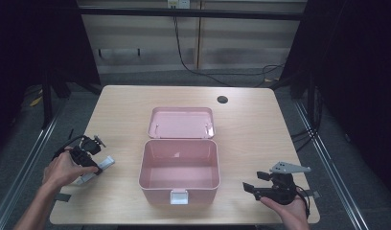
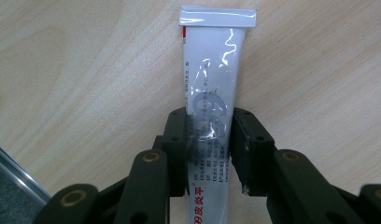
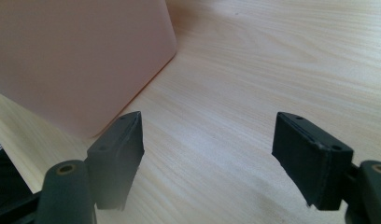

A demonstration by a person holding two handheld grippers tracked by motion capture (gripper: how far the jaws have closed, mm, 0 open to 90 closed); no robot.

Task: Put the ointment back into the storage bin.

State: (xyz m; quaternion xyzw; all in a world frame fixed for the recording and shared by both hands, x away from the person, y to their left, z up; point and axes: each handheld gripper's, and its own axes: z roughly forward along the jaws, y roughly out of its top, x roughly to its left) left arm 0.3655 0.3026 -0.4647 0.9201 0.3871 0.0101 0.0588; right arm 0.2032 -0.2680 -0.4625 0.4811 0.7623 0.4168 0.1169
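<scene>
The white tube [image 2: 212,93], printed with red "皮炎平" and a faint blue "999", lies on the surface left of the pink box [image 1: 179,165], clamped by the left tongs [image 2: 209,140]; the right tongs [image 3: 209,154] gape empty.

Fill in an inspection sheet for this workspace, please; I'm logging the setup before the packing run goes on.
Surface: light wooden table, with a round cable hole near the far right corner.
Job's things: white tube lying on the table left of the pink box; the box is open and looks empty, its lid laid back flat.
Clutter: nothing seen.
Grippers: left gripper has its jaws closed on the tube's sides; right gripper is open, holding nothing, right of the box.
Cables: a black cable hangs down the wall behind the table.
Surroundings: pale wall panels behind, dark curtains at both sides, grey floor.
</scene>
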